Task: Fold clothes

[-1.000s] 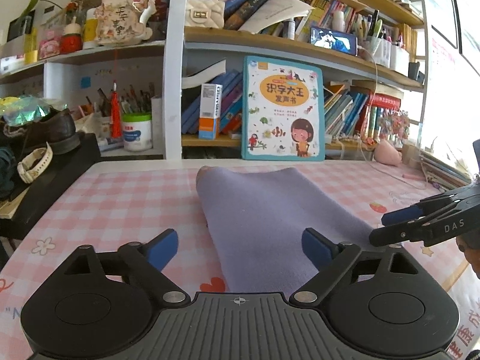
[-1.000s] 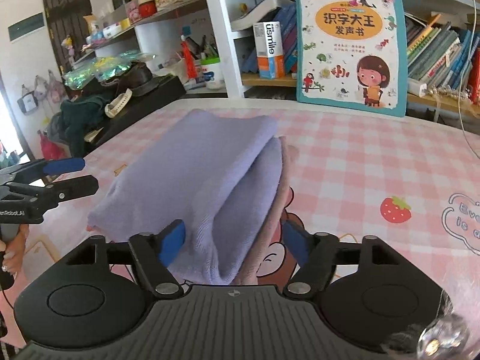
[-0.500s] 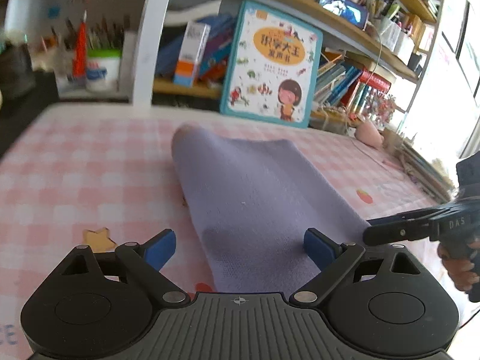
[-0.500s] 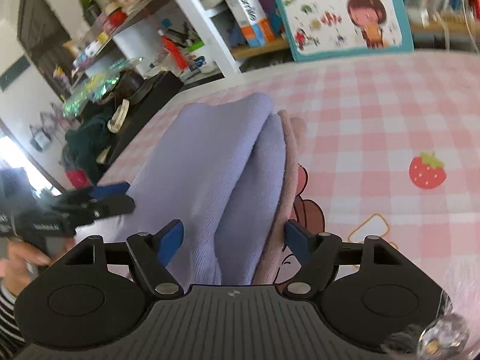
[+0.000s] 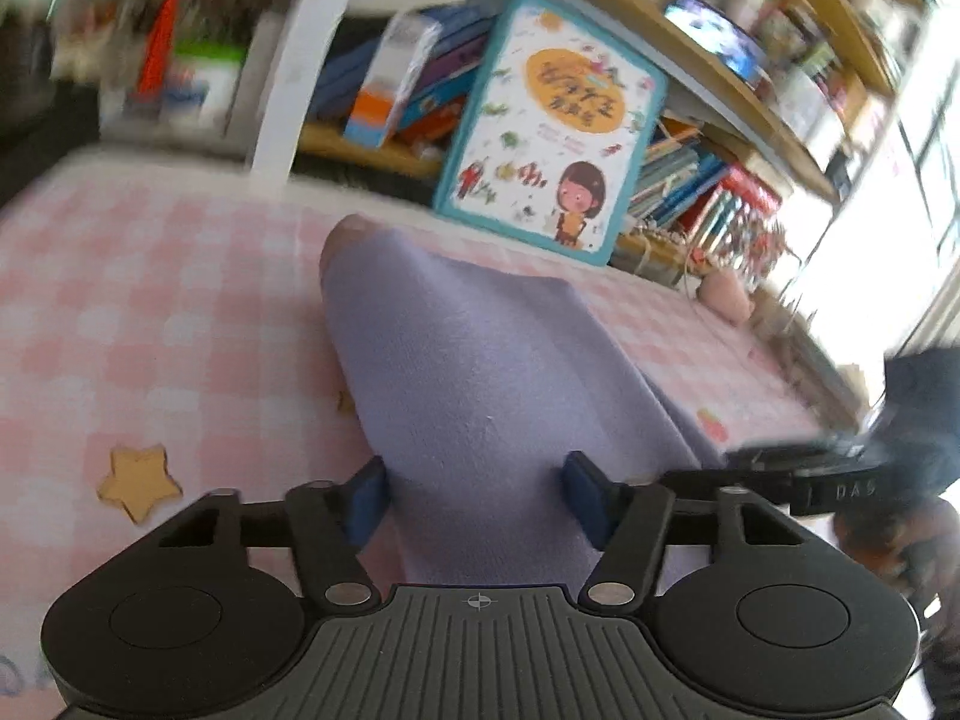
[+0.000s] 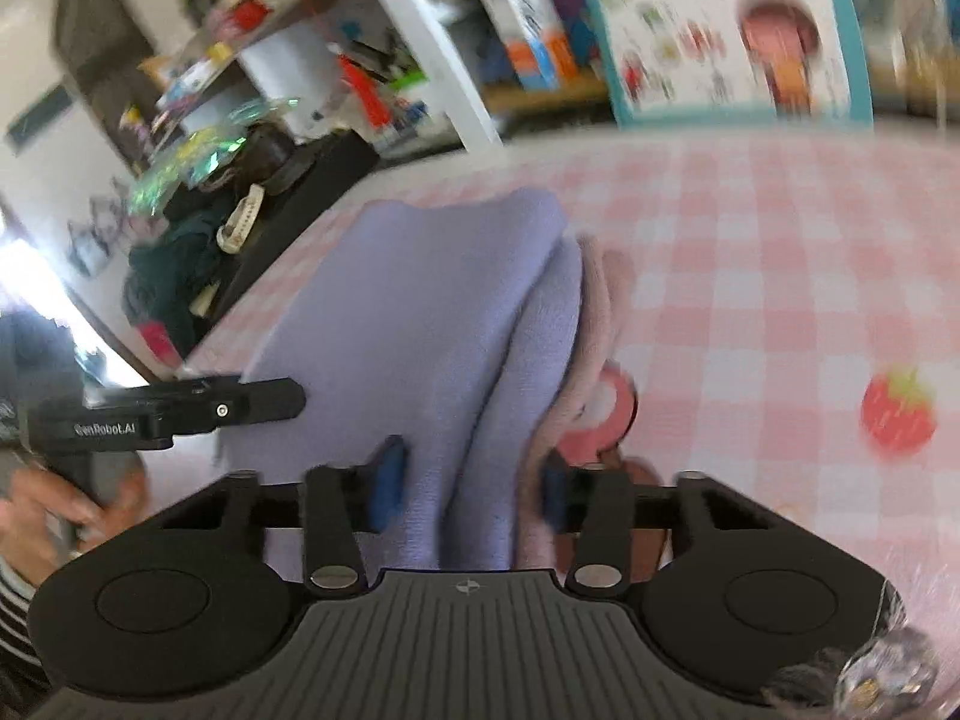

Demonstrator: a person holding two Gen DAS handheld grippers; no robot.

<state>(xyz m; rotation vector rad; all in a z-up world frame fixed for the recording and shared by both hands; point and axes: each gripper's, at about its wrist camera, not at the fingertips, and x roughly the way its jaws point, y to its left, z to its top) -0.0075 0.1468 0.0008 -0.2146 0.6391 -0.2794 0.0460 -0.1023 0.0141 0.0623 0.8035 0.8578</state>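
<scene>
Both grippers have pushed in over the near end of the folded purple garment (image 5: 480, 372) since the earlier frames, and their jaws have just been closing around it. From the left gripper (image 5: 477, 495) the cloth runs straight ahead, filling the gap between the blue pads; its left edge meets the left pad, but I cannot tell whether the right pad presses yet. From the right gripper (image 6: 471, 489) the thick stacked fold rises directly in front and bulges between the pads, which look clenched on it, purple layers on the left and a pink layer (image 6: 591, 306) on the right side.

To my eye this means the next fold is being set up: two holds on the same short end, ready to lift and carry it toward the far end. The garment is already narrowed into a long strip, so the job looks well along.

Counting from big to small: one bench with a pink checked cover (image 5: 156, 324), one garment lying on it beneath and ahead of both grippers, one picture book (image 5: 552, 144) standing beyond the far end, two grippers, each seen off to the side in the other's view, and one hand (image 6: 66, 510) visible on the left gripper's handle.
</scene>
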